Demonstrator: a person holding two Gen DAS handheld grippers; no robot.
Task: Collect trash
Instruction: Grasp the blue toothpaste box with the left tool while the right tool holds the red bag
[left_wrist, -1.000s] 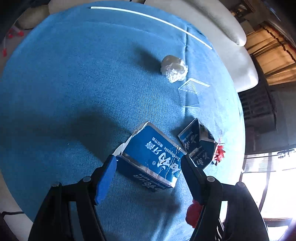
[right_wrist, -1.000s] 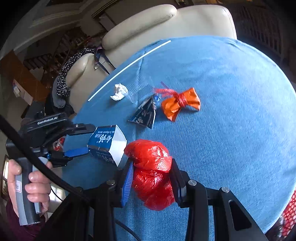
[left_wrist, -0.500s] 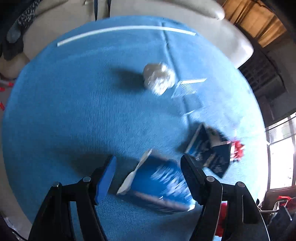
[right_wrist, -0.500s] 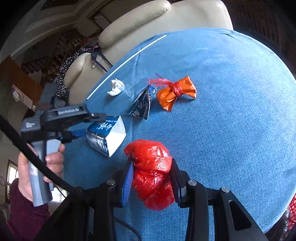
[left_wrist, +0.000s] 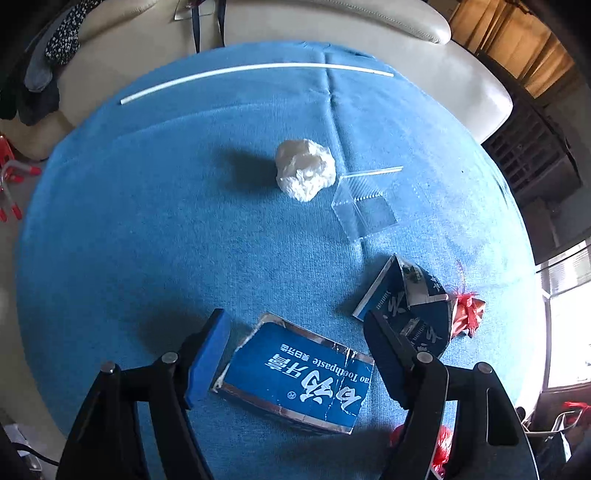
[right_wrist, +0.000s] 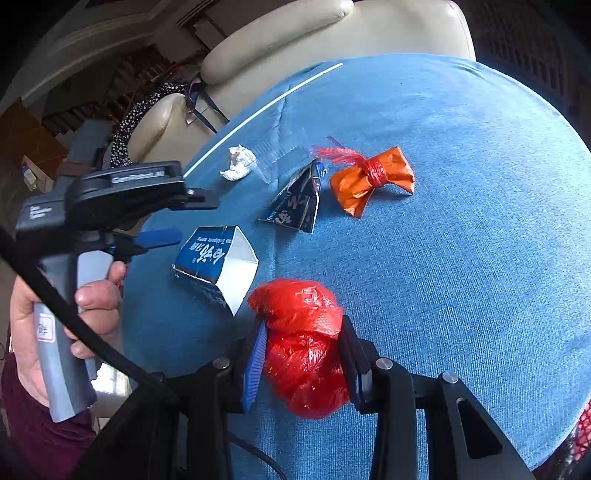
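A blue toothpaste box (left_wrist: 295, 373) lies on the blue tablecloth (left_wrist: 147, 229) between the fingers of my open left gripper (left_wrist: 295, 332), untouched; it also shows in the right wrist view (right_wrist: 216, 262). My right gripper (right_wrist: 301, 332) is shut on a red plastic bag (right_wrist: 303, 347). A torn dark blue carton piece (left_wrist: 406, 295) lies to the right, a crumpled white tissue (left_wrist: 304, 173) and a clear plastic piece (left_wrist: 365, 212) farther off. An orange wrapper tied with red string (right_wrist: 369, 179) lies beyond the carton piece (right_wrist: 295, 199).
A thin white stick (left_wrist: 255, 74) lies near the table's far edge. Cream leather chairs (left_wrist: 332, 33) stand behind the table. The left gripper body and the hand holding it (right_wrist: 92, 229) show at the left of the right wrist view.
My left gripper has let go of the toothpaste box, which now lies flat on the cloth, and has drawn back and turned. My right gripper keeps hold of the red bag.
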